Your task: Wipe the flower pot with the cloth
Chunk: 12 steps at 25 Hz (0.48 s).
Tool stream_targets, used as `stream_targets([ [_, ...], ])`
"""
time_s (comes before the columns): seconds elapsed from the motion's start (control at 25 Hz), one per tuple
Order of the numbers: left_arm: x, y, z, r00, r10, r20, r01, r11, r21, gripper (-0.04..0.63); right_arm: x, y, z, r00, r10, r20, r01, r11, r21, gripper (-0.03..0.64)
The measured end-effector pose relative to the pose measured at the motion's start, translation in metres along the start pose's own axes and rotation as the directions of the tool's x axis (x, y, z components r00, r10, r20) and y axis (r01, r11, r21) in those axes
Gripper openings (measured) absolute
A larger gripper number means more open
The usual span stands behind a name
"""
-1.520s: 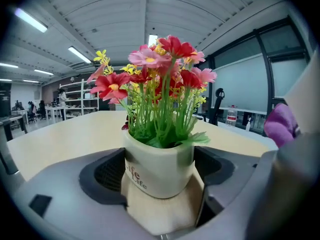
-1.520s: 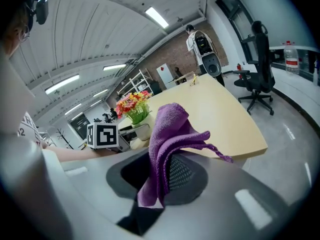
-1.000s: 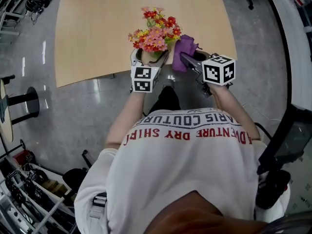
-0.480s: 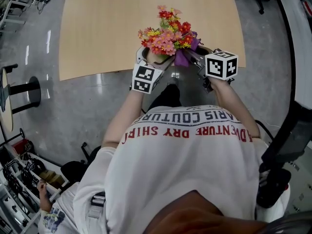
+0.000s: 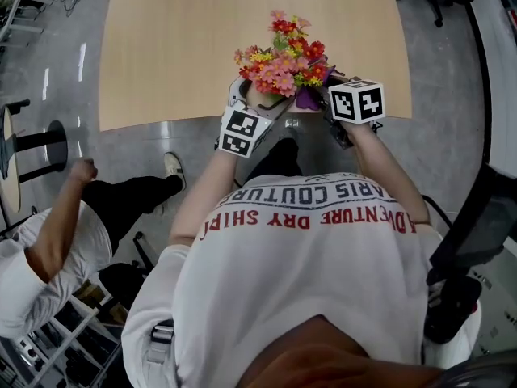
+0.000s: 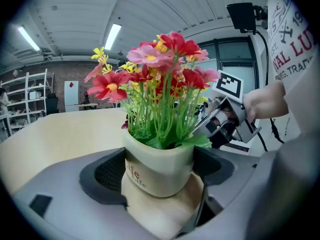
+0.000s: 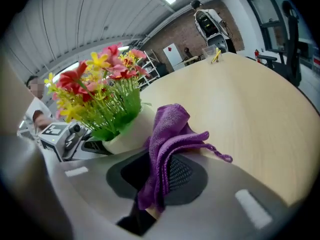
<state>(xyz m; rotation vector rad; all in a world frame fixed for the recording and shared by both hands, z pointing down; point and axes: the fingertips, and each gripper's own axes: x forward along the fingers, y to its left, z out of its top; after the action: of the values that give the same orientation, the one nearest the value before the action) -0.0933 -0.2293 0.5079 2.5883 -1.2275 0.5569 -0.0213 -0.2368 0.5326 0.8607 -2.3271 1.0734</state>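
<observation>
My left gripper [image 6: 160, 175] has its jaws spread wide around the flower pot [image 6: 150, 156], one pad on each side of its rounded body below the rim. In the head view the pot sits at the near edge of the desk [image 5: 186, 47], just below the frame's centre. I cannot tell whether it rests on the desk or hangs in my grip. The pot looks like smooth glazed ceramic, so I judge it stiff, a little slippery and breakable. The tall flowers [image 5: 283, 59] probably make it tippy, so low on the body is the right place to hold it. My right gripper [image 7: 159, 184] has its jaws pinched narrow on a bunched end of the purple cloth [image 7: 170, 134]. The cloth is soft and limp, flopping over at the top, right beside the pot's wall.
</observation>
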Motion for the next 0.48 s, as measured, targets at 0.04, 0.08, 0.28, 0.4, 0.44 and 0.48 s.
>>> stream_targets([
  [0.04, -0.001, 0.001, 0.000, 1.000, -0.010, -0.004, 0.010, 1.000, 0.005, 0.437, 0.002, 0.000, -0.001, 1.000, -0.007, -0.020, 0.007, 1.000, -0.011, 0.041],
  [0.08, -0.002, 0.001, 0.000, 1.000, -0.021, -0.010, 0.021, 1.000, 0.011, 0.437, 0.004, 0.001, -0.003, 0.999, -0.007, -0.037, 0.007, 1.000, -0.016, 0.040],
  [0.28, -0.009, 0.000, 0.002, 0.998, -0.055, -0.022, 0.056, 0.998, 0.033, 0.439, 0.002, 0.007, -0.005, 0.998, 0.007, -0.061, -0.008, 1.000, -0.004, 0.041],
  [0.4, -0.006, 0.003, 0.000, 0.999, -0.040, -0.012, 0.040, 0.999, 0.001, 0.439, -0.005, 0.008, -0.001, 0.999, 0.035, -0.004, -0.034, 0.999, 0.031, 0.041],
  [0.44, -0.005, 0.004, -0.001, 0.999, -0.032, -0.002, 0.031, 0.999, -0.035, 0.439, -0.011, 0.008, -0.001, 0.999, 0.047, 0.026, -0.048, 0.998, 0.045, 0.041],
  [0.48, -0.005, 0.005, -0.003, 1.000, -0.019, 0.011, 0.020, 0.997, -0.076, 0.439, -0.017, 0.008, -0.002, 0.997, 0.056, 0.054, -0.059, 0.997, 0.053, 0.041],
])
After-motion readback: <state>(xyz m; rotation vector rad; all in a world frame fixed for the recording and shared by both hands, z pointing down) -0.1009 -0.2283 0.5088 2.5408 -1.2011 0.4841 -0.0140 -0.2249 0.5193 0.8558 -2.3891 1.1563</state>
